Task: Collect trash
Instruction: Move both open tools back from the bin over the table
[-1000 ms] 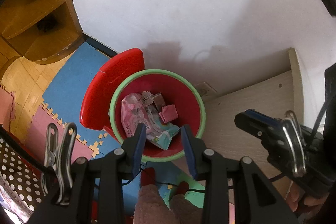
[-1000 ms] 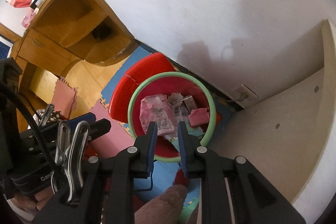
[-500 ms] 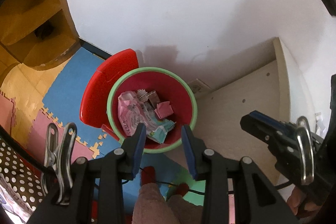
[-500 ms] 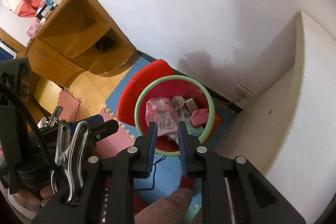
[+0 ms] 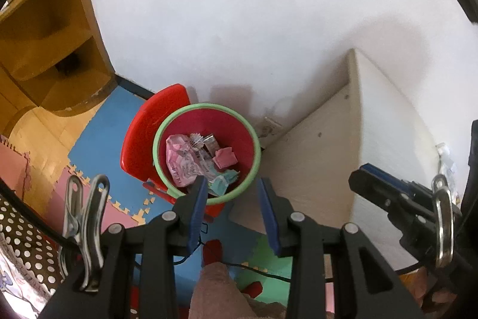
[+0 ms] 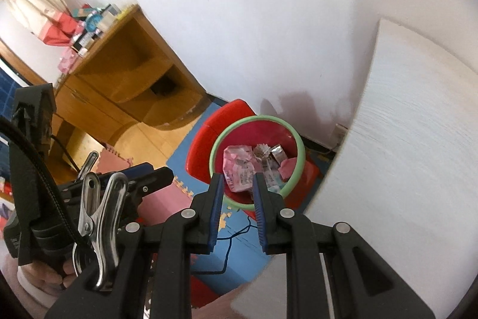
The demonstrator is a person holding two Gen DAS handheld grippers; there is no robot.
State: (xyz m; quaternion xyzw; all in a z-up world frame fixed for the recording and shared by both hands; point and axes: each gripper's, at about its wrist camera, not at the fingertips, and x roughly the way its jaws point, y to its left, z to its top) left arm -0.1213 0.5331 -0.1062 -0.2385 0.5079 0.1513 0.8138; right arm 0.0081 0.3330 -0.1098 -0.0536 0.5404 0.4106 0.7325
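I hold both tools above the red bin (image 5: 206,153), left tool (image 5: 231,201) and right tool (image 6: 237,196) spread and empty; wrappers (image 5: 188,160) lie inside, so drop looks done

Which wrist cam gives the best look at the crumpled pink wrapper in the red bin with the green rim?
Left wrist. The crumpled pink wrapper lies almost wholly uncovered inside the red bin with the green rim, only its lower edge meeting a fingertip. In the right wrist view the wrapper sits smaller, framed between the two blue finger pads that cut into its sides.
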